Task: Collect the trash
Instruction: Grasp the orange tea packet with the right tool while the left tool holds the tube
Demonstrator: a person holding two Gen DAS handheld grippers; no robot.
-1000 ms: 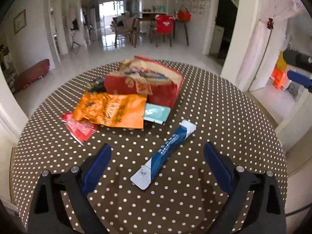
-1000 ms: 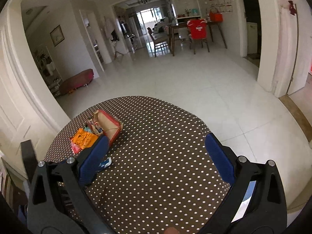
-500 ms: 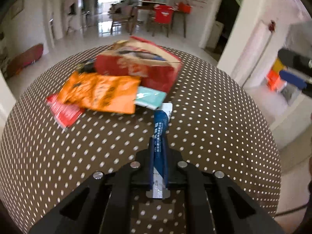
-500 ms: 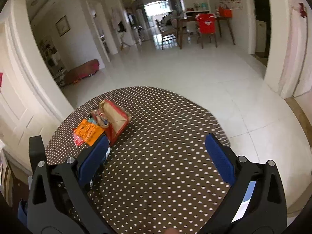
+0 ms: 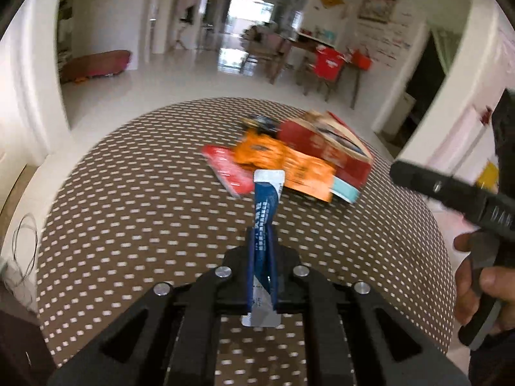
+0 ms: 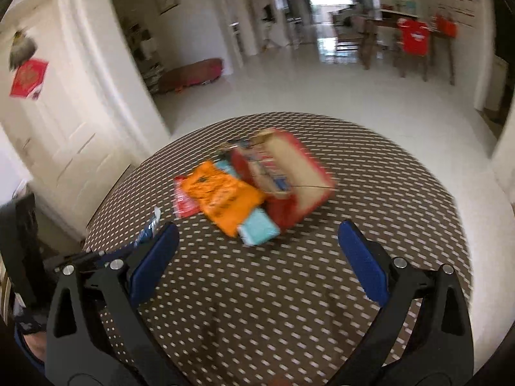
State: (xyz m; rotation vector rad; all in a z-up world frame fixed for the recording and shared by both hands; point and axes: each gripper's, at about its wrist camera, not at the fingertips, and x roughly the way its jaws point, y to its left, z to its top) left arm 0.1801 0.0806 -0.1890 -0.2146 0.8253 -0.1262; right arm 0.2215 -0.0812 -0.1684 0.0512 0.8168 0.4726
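My left gripper (image 5: pixel 260 241) is shut on a blue and white wrapper (image 5: pixel 266 206), held above the dotted brown table (image 5: pixel 145 209). The wrapper also shows at the left of the right wrist view (image 6: pixel 149 230). Beyond it lie an orange packet (image 5: pixel 286 160), a red packet (image 5: pixel 227 169), a teal packet (image 5: pixel 346 189) and an open red box (image 5: pixel 325 146) holding trash. My right gripper (image 6: pixel 257 241) is open and empty, above the table in front of the pile: orange packet (image 6: pixel 222 194), teal packet (image 6: pixel 259 230), red box (image 6: pixel 289 180).
The round table's edge (image 6: pixel 450 193) drops to a white tiled floor. The right gripper's handle and the hand on it (image 5: pixel 476 244) show at the right of the left wrist view. A white door (image 6: pixel 48 128) stands left.
My left gripper closed on the blue wrapper, lifted it and swung left. My right gripper turned toward the pile and moved closer to it.
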